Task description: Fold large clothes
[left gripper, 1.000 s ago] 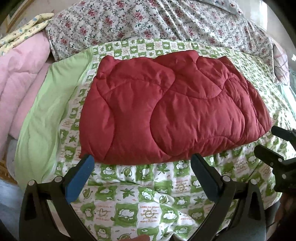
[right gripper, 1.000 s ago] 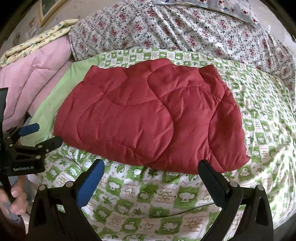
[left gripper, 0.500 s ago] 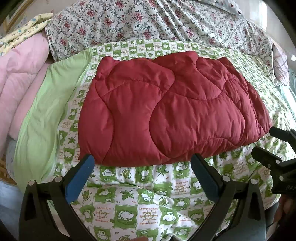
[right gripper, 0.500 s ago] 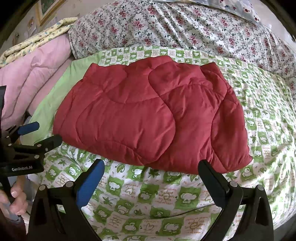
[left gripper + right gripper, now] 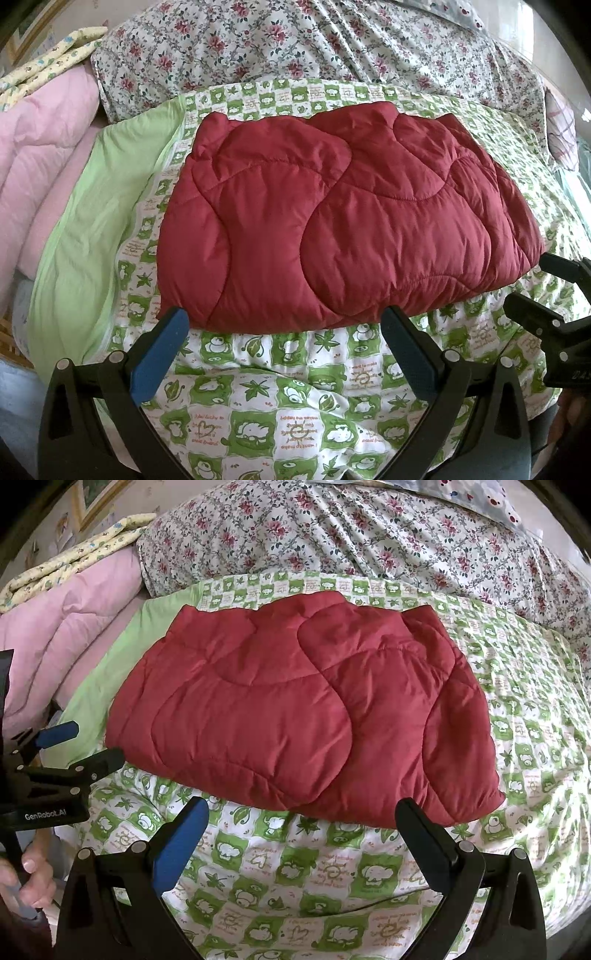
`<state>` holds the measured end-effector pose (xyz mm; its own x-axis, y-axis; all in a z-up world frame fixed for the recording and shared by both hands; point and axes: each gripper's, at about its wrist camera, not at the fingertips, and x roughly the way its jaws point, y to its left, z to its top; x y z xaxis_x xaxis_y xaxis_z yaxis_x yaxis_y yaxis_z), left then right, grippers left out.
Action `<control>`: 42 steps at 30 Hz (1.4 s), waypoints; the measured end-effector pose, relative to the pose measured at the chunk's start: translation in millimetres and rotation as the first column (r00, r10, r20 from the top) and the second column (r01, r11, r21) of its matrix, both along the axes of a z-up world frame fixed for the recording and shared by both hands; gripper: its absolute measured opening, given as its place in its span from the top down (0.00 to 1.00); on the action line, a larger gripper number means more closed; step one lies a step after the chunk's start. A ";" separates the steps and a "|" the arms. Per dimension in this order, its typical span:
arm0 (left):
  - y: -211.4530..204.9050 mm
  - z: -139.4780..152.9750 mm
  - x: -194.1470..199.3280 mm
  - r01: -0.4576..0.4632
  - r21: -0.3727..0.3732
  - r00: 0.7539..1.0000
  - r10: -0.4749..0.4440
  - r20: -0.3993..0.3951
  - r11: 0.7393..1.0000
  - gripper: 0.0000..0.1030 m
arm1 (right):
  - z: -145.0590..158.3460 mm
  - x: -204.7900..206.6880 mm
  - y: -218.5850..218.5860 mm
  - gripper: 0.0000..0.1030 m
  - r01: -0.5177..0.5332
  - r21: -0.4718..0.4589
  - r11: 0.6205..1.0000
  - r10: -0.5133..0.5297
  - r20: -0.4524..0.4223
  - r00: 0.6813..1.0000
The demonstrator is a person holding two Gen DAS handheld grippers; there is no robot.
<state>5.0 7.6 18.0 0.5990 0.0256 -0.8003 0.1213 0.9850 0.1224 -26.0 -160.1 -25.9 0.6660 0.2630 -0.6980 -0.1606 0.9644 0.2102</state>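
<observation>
Red quilted garment [image 5: 332, 221] lies folded on green-patterned bedspread [image 5: 295, 413].

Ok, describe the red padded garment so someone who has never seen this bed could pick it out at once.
Start at the bed, spread with a green-and-white checked cartoon-print cover. In its middle lies the dark red quilted puffy garment, folded into a broad flat bundle. It is the only red, plain-coloured, curve-stitched piece; the floral quilt behind it and the pink quilt to its left are pale.

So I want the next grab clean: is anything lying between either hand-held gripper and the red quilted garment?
Nothing visible. Only bare green patterned bedding separates the open left hand-held gripper and open right hand-held gripper from the red quilted garment's near edge.
</observation>
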 end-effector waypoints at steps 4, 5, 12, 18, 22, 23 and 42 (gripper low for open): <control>-0.2 -0.5 0.4 -0.002 0.000 1.000 0.002 -0.002 1.000 0.00 | 0.1 0.3 0.0 0.01 0.001 -0.002 1.000 -0.001 0.003 1.000; -0.2 -0.4 0.5 -0.004 0.000 1.000 0.004 0.000 1.000 0.00 | 0.1 0.4 0.1 0.01 0.001 -0.003 1.000 -0.001 0.003 1.000; 1.2 -0.1 0.1 -0.009 -0.002 1.000 0.009 0.006 1.000 0.00 | 0.7 0.2 -0.8 0.01 0.001 -0.003 1.000 -0.001 0.003 1.000; 2.7 0.4 0.2 -0.017 -0.008 1.000 0.017 0.010 1.000 0.00 | 2.0 0.0 -0.6 0.01 0.003 0.002 1.000 -0.003 0.010 1.000; 2.0 1.8 -0.6 -0.015 -0.004 1.000 0.016 0.015 1.000 0.00 | 3.2 -0.4 0.0 0.01 0.004 0.002 1.000 -0.004 0.012 1.000; 2.3 1.7 -0.4 -0.015 -0.005 1.000 0.015 0.017 1.000 0.00 | 3.6 -0.5 0.1 0.01 0.004 0.002 1.000 -0.004 0.013 1.000; 2.1 3.6 -0.7 -0.013 -0.001 1.000 0.013 0.026 1.000 0.00 | 6.3 -1.1 1.0 0.01 0.003 0.000 1.000 -0.003 0.018 1.000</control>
